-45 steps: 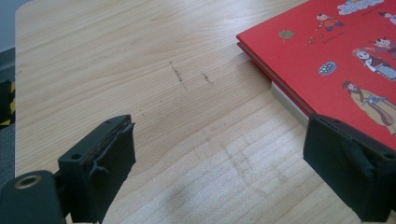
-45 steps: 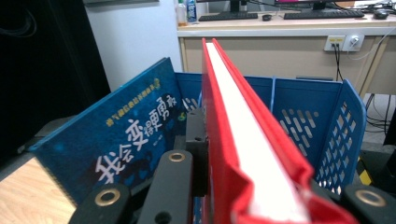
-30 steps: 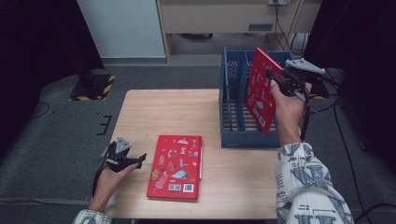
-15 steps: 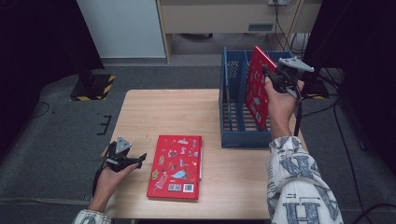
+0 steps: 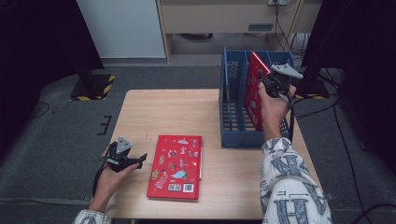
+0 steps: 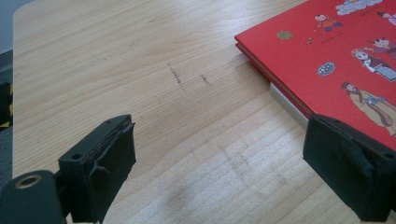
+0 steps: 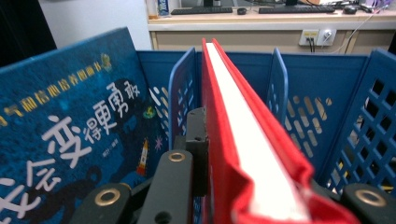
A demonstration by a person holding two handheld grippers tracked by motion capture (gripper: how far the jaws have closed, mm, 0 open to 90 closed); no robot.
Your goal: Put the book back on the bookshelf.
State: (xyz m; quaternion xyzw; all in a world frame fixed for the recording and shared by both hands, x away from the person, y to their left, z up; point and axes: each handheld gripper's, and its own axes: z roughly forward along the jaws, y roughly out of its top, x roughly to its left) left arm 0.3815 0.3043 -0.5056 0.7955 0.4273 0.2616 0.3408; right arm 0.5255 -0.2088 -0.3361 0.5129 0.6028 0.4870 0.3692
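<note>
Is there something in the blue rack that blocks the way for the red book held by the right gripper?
Nothing visible blocks it. The right gripper holds the red book upright between two dividers of the blue rack. A blue book stands in the neighbouring slot, behind a divider.

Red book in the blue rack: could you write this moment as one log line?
right gripper: shut on red book, upright in blue rack | left gripper: open, beside flat red book | table
</note>
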